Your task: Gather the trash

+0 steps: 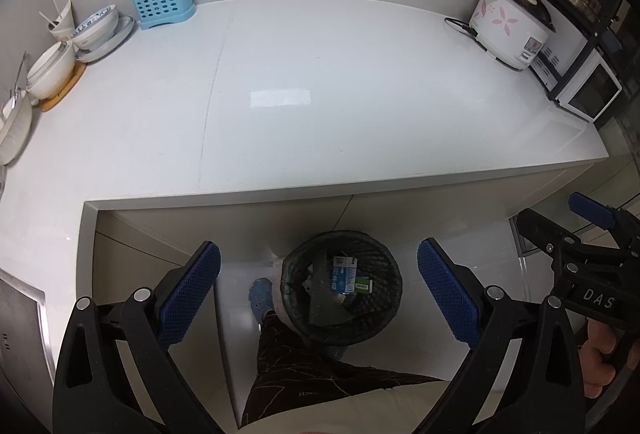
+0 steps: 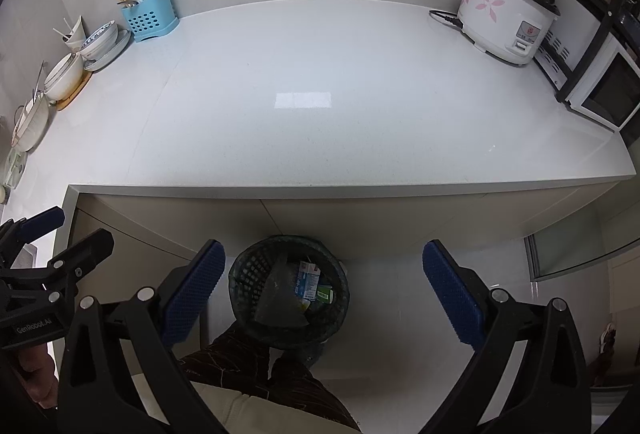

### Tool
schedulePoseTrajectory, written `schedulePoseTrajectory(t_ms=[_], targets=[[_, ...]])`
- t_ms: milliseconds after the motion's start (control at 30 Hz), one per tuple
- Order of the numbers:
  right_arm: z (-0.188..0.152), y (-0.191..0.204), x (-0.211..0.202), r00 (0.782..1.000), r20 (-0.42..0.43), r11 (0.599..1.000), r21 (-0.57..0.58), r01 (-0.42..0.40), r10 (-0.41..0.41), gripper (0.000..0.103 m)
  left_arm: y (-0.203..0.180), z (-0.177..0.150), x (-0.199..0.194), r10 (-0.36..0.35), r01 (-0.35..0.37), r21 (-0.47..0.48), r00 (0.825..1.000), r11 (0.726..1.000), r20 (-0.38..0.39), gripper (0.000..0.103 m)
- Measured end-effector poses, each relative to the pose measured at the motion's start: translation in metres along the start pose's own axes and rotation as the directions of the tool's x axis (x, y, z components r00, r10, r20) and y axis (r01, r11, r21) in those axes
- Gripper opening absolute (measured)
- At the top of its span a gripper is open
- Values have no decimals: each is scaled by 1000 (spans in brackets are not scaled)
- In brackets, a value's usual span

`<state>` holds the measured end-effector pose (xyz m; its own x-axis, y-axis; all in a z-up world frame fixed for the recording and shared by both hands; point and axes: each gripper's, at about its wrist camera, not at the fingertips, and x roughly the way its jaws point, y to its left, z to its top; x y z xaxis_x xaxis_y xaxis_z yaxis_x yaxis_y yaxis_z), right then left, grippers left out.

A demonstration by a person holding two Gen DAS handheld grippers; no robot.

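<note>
Both tongs held out over the floor in front of the counter edge, pointed forward and down. Left tongs (image 1: 319,286): black arms with blue textured pads spread wide, nothing between them. Right tongs (image 2: 324,284): same build, pads equally far apart, nothing held.

From the left wrist view the right tongs appear at the right border, and a hand (image 1: 600,362) grips the handle below them. From the right wrist view the left tongs show at the left border, level with the counter's front corner.

Round black mesh trash basket with a dark liner bag (image 1: 343,296) stands on the pale tiled floor, just in front of the cabinet face below the white stone counter (image 1: 340,106). In both wrist views it sits between the two pads and below them, not touching either; in the right wrist view it lies nearer the left pad. Inside it: a blue-and-white printed carton (image 1: 344,274), a small green packet (image 1: 363,286) touching it, and a dark flat sheet (image 2: 280,298) leaning beside them.

The person's brown patterned trouser leg (image 1: 296,362) and a blue shoe (image 1: 260,294) are just beside the basket.

Counter middle bare. Far left: stacked white and blue-patterned bowls (image 1: 96,24) and a light blue perforated utensil holder with chopsticks (image 1: 162,2). Far right: white rice cooker with pink flower print (image 1: 512,30), next to a white microwave (image 1: 588,90).
</note>
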<state>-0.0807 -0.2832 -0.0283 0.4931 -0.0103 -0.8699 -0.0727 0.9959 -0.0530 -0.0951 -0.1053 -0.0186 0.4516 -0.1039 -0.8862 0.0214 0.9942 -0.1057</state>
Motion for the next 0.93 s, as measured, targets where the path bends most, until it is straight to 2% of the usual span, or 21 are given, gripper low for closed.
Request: schedulePoseTrajectory(t_ms=[933], targets=[[-2, 9, 1, 1000, -2, 1000, -4, -13, 13, 95, 5, 1, -6, 8, -7, -34, 1000, 999, 24, 97]])
